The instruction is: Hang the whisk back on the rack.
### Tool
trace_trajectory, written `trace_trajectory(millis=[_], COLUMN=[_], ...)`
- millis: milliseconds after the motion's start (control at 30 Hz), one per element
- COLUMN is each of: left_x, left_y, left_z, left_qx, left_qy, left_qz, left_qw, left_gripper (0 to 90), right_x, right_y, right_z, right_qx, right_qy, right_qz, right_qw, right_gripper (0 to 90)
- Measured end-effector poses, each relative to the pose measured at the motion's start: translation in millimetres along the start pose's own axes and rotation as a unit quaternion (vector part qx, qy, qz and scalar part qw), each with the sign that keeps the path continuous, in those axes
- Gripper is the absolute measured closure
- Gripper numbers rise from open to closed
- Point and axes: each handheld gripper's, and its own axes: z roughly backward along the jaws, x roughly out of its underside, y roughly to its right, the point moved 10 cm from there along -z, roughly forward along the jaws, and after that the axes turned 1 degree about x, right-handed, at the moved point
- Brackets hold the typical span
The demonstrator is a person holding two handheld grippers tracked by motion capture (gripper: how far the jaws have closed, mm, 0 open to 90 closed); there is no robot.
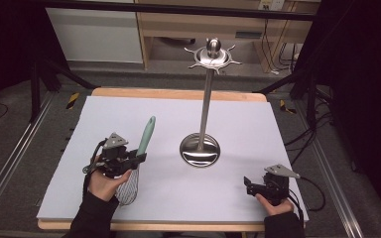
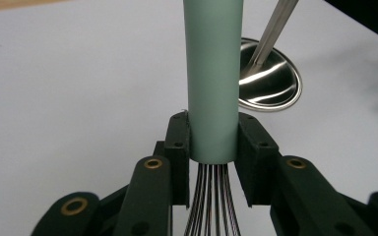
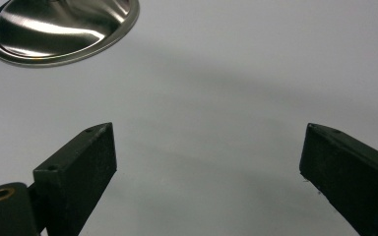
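Mint-green handle: it belongs to the whisk (image 1: 138,158); the handle points up and away from the person, tilted a little to the right in the high view.
Whisk wires: they hang below the handle, close to the person's left hand (image 1: 107,182), over the white sheet.
Left gripper (image 2: 212,140): both black jaws press on the lower end of the handle, just above the place where the wires come out; the whisk is held firmly.
Right gripper (image 3: 206,162): the jaws stand wide apart with nothing between them; under them is the bare white surface.
Right gripper place: near the front right corner of the table (image 1: 178,94), well apart from the whisk.
Steel stand (image 1: 204,106): a round shiny base, a thin upright pole and a top ring with small hooks and a ball; it stands in the middle of the sheet, between the two grippers and farther from the person.
Whisk and stand: near each other but not touching; the whisk is to the left of the base.
White sheet (image 1: 248,124): it covers almost the whole wooden table.
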Motion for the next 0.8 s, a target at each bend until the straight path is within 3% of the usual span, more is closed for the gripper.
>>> trace_trajectory(millis=[400, 633, 800], left_x=[-15.0, -23.8, -27.7], left_y=[2.9, 5.0, 5.4], left_z=[21.8, 32.0, 36.0], left_qx=[-0.002, -0.009, -0.014], left_qy=[0.052, 0.091, 0.105], left_qz=[-0.009, -0.02, -0.023], left_qw=[0.9986, 0.9956, 0.9941], left_gripper=[69.3, 69.3, 69.3], right_x=[0.1, 0.2, 0.1], right_y=[-0.1, 0.0, 0.3], right_z=[0.3, 0.0, 0.0], right_qx=[-0.001, -0.001, 0.0], right_qy=[0.0, 0.0, 0.0], right_qz=[-0.001, 0.0, 0.0], right_qw=[1.0, 1.0, 1.0], right_gripper=[7.5, 7.5, 7.5])
